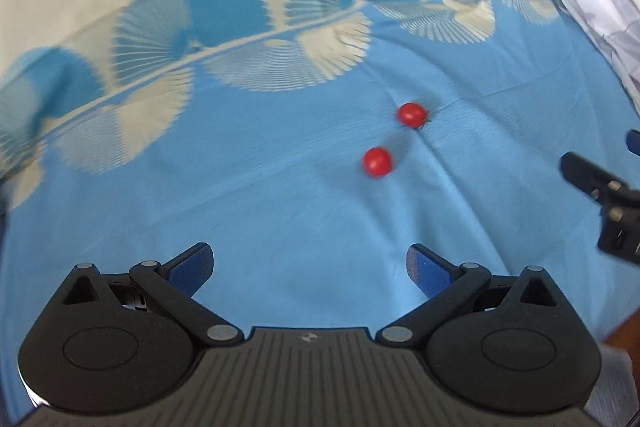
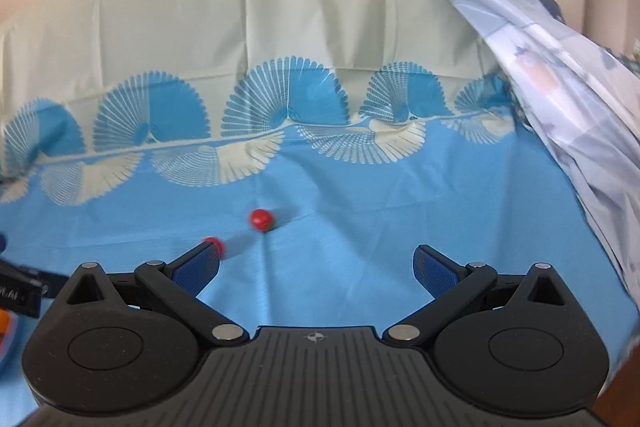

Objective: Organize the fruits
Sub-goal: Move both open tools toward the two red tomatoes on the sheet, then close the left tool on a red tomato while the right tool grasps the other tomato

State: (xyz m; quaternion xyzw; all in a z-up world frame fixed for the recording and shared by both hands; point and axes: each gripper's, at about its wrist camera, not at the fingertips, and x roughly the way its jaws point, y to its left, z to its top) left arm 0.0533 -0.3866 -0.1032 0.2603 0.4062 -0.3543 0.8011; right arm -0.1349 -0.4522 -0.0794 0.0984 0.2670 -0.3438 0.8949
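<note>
Red cherry tomatoes (image 1: 412,115) (image 1: 377,162) lying loose, near each other, on the blue cloth (image 1: 280,195), probably covering a tabletop. Left gripper (image 1: 310,265) and right gripper (image 2: 316,267) hovering short, fingers spread wide, empty, presumably readying a pick.

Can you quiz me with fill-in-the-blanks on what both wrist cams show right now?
1. The number of red fruits on the cloth is ____.
2. The left gripper has its jaws ____.
3. The right gripper holds ____.
4. The cloth under the fruits is mostly ____.

Missing words: two; open; nothing; blue
</note>
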